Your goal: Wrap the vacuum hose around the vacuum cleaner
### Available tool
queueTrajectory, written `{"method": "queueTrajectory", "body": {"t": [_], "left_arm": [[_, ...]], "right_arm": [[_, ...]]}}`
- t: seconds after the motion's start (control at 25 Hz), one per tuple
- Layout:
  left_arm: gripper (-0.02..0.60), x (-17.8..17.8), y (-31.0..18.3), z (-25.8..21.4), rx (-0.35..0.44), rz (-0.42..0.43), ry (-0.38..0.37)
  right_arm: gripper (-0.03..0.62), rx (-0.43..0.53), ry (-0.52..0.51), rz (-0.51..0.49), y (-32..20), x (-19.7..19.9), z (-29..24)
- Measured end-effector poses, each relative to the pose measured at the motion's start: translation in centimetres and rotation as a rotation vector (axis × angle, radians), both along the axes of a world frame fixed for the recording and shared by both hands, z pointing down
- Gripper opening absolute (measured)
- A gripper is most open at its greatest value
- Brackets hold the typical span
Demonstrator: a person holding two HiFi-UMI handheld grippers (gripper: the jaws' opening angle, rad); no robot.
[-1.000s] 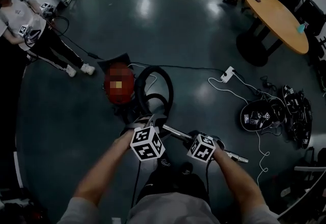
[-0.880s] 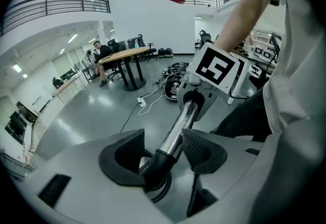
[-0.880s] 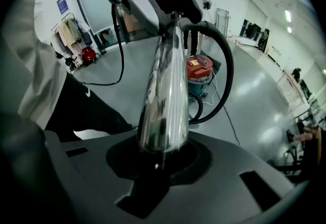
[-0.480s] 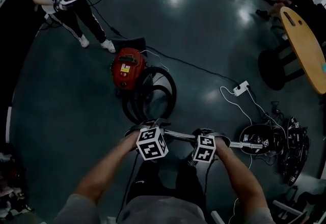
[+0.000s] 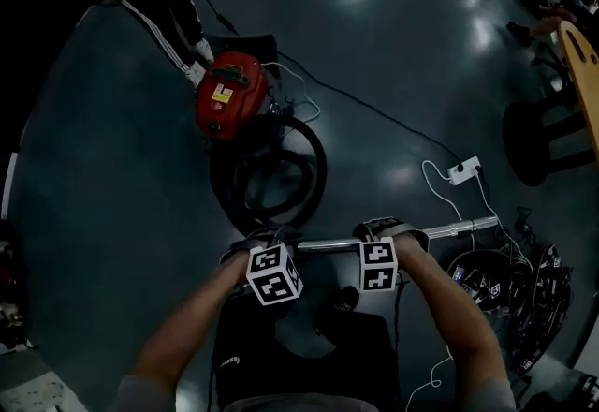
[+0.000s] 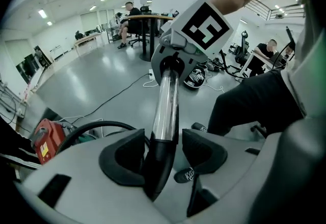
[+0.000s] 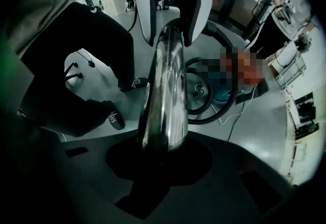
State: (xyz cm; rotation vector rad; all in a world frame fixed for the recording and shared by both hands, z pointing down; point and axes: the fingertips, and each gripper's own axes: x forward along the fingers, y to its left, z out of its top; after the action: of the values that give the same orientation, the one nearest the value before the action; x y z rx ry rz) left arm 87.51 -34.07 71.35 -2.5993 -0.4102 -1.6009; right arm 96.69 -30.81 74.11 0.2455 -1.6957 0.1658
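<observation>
The jaws of the left gripper [image 6: 163,156] are closed on the black plastic cuff [image 6: 159,169] where the wand's shiny chrome tube [image 6: 166,96] begins. Its dark pads sit either side of the cuff with little room to spare. The jaws of the right gripper [image 7: 162,152] are partly closed and clamped round the chrome tube further along, so both hands carry the wand level, low in front of the person's knees.

Beyond the grippers, the black ribbed vacuum hose [image 5: 301,150] lies in loose loops on the dark polished floor [image 5: 393,45]. The loops are just beside the red canister vacuum cleaner [image 5: 226,92], not round it as far as I can make out. A thin white cable [image 5: 298,106] trails by the cleaner, a white power strip [image 5: 464,169] sits off to the right, and a bystander's legs [image 5: 173,22] are right by the cleaner's far end.

My worry is the tube: it is smooth and round, so it could turn or slide in the right jaws if the hose pulls back. A hard tug might drag the cleaner or spring the loops open, and the next loop could catch the white cable. The person's own shoes are right under the wand too.
</observation>
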Motion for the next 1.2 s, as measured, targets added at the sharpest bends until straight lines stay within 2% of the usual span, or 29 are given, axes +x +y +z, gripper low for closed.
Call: {"method": "queueTrajectory", "body": {"t": [0.2, 0.44, 0.56, 0.68, 0.8, 0.96, 1.2], "left_arm": [[0.236, 0.5, -1.1, 6.9, 0.004, -0.070, 0.012], [0.235, 0.8, -1.1, 15.4, -0.028, -0.085, -0.027], [0.235, -0.4, -1.4, 20.1, -0.036, -0.139, -0.059], [0.233, 1.2, -1.2, 25.9, -0.052, -0.165, -0.041], [0.233, 1.2, -0.6, 30.9, -0.073, -0.189, -0.057], [0.222, 1.1, -0.7, 36.3, -0.085, -0.226, -0.078], [0.210, 0.9, -1.2, 41.6, -0.041, -0.234, -0.086]], "right_arm": [[0.089, -0.016, -0.028, -0.069, -1.4, 0.5, 7.2], [0.091, -0.031, -0.041, -0.151, -2.5, 1.4, 15.5], [0.089, 0.003, -0.069, -0.223, -3.7, 0.3, 21.0], [0.090, 0.022, -0.037, -0.263, -3.9, 2.1, 26.5], [0.091, 0.017, -0.042, -0.292, -3.6, 2.1, 31.5], [0.091, -0.025, -0.075, -0.313, -3.5, 1.8, 37.0], [0.091, -0.117, -0.093, -0.314, -4.2, 1.6, 42.7]]}}
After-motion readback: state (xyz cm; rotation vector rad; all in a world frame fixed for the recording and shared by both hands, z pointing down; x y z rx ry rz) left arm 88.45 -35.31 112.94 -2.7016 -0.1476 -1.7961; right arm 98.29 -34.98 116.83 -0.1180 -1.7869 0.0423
